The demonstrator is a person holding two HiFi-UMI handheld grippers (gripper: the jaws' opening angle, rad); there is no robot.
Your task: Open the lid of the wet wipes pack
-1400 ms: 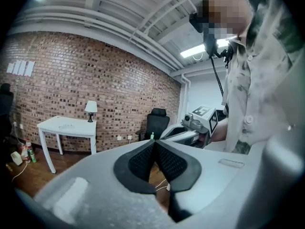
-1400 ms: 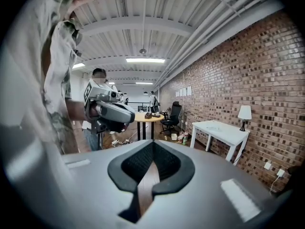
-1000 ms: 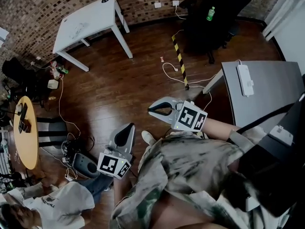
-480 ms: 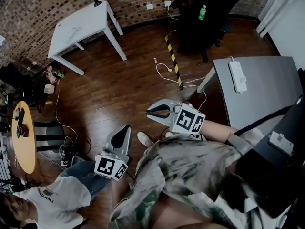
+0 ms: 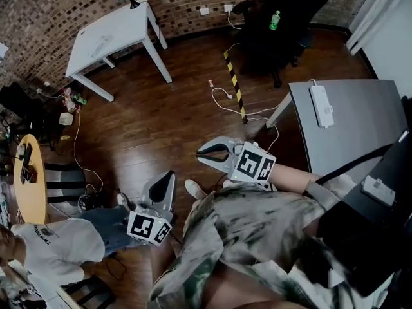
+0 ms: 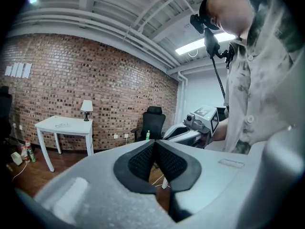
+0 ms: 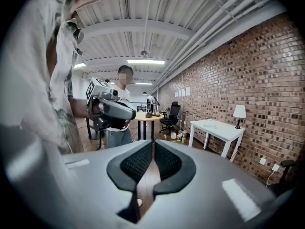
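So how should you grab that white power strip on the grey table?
Pinch the power strip across its two long sides, near the middle, coming straight down from above. It lies flat on the grey table, long and narrow, so probably only its short width fits between jaws.

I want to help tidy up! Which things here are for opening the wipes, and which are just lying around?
For the job:
grey left gripper, fingers shut; grey right gripper, fingers shut. No wet wipes pack shows in any view.

Just lying about:
white rectangular table; green plastic bottle; white power strip; round yellow wooden table; yellow-and-black striped floor tape.
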